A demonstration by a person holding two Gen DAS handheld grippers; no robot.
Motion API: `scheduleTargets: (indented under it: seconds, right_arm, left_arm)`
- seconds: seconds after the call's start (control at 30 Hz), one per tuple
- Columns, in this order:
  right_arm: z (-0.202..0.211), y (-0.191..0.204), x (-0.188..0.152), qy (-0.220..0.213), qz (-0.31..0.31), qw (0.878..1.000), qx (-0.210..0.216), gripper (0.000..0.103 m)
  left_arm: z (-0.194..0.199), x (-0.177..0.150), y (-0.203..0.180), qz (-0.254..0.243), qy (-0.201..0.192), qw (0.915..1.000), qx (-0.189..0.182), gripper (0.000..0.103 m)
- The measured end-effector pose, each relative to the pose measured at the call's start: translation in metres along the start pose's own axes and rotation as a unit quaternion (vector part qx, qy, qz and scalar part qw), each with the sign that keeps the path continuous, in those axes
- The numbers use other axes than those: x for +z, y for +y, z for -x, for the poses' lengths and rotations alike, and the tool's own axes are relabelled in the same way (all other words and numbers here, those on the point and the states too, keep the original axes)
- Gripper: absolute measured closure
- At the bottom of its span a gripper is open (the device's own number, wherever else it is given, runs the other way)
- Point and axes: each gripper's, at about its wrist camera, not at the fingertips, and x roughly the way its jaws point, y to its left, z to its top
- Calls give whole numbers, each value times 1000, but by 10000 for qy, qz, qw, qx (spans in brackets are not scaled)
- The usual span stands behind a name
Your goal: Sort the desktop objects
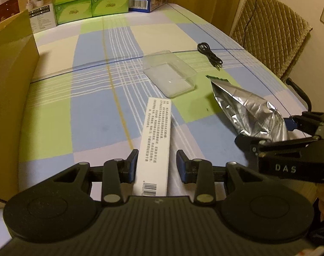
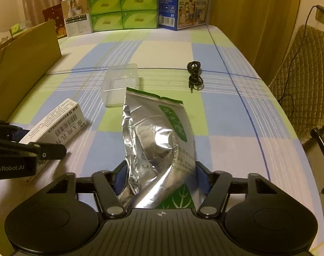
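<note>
A: Left wrist view: the left tongs (image 1: 157,164) straddle the white carton (image 1: 155,147) lying lengthwise on the bench (image 1: 55,115). One pad touches; the other stands off. Not pinched yet.

B: Stiff and light, I'd judge. Squeeze its long sides.

A: Right wrist view: the right tongs (image 2: 160,177) bracket the foil pouch (image 2: 157,136), near the clear tray (image 2: 121,89). Pinched or merely flanked, I can't tell.

B: Crinkly, slippery, probably near-empty. Take the bottom edge.

Left gripper (image 1: 157,162): matte black ribbed body w/ 2 round discs, silver pivot pins, blue pads. Right gripper (image 2: 159,178): same build; white "DAS" on side. Left shows "GenRobot.AI".
</note>
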Motion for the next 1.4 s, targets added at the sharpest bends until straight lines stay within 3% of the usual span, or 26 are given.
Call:
scheduleTargets:
  seconds: [0.17, 0.43, 0.6, 0.83, 0.97, 1.1, 1.4]
  right_arm:
    - [3, -2, 2, -39, -59, 10000, 27, 50]
    - [3, -2, 1, -51, -54, 10000, 51, 51]
    - [3, -2, 1, -58, -118, 9999, 75, 30]
    - [-2, 1, 1, 27, -16, 10000, 45, 30]
    - [-1, 1, 2, -33, 19, 10000, -16, 46]
    - [2, 1, 2, -118, 40, 9999, -19, 55]
    - [9, 1, 4, -330, -17, 9994, -30, 57]
  left_arm:
    - [0, 0, 0, -8, -8, 10000, -4, 71]
    - [-1, 1, 0, -56, -31, 9999, 108, 71]
    - [-2, 1, -1, -82, -54, 9999, 133, 80]
    - [-1, 2, 0, -62, -58, 9999, 92, 81]
    - [-2, 2, 0, -54, -54, 9999, 73, 81]
    - [-1, 2, 0, 21, -57, 10000, 76, 81]
    - [7, 4, -3, 107, -196, 9997, 23, 82]
